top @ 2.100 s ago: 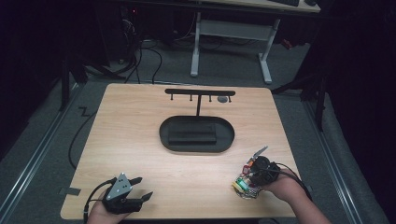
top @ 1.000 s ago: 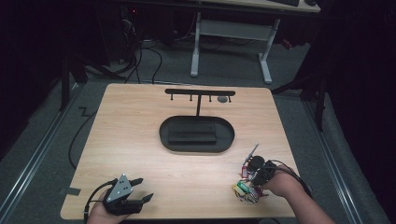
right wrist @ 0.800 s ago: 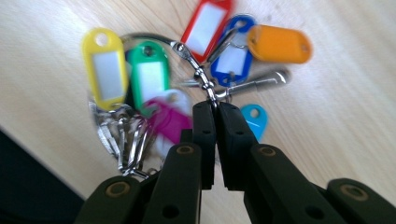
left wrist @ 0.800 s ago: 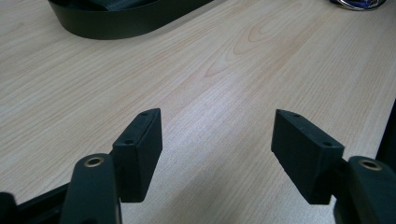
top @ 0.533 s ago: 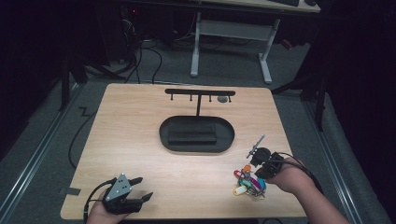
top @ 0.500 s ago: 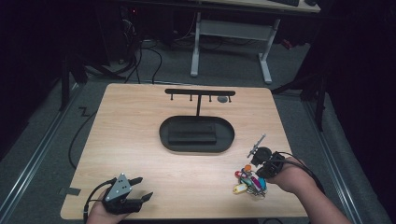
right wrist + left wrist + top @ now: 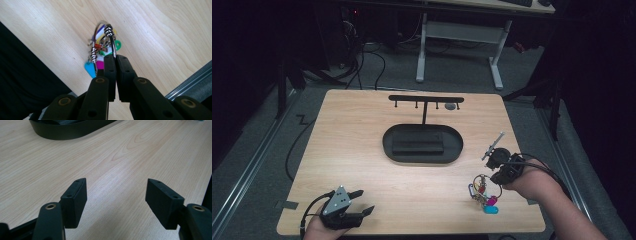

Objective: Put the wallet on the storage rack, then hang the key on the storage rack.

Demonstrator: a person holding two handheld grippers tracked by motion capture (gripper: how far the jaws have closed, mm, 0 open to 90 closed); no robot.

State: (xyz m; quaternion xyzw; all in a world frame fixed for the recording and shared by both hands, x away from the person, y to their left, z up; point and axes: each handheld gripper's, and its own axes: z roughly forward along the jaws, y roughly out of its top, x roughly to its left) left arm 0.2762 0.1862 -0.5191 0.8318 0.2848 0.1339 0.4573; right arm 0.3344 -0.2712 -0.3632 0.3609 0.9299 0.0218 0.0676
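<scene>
A bunch of keys with coloured tags on metal rings sits near the table's front right. My right gripper is just right of it, shut on one steel ring. In the right gripper view the ring runs into the closed jaws of the right gripper, and the tags hang beyond them over the wood. Whether the bunch touches the table I cannot tell. My left gripper rests at the front left, open, with nothing between its fingers; in its own view the left gripper frames bare wood.
A black stand with a hook bar rises from an oval black base at the table's middle back; its rim shows ahead of the left jaws. A cable loops by the right hand. The table's front edge is close to both hands.
The right hand has shifted right and slightly away from the front edge, with the key bunch trailing at its near left. The left gripper has stayed put.
</scene>
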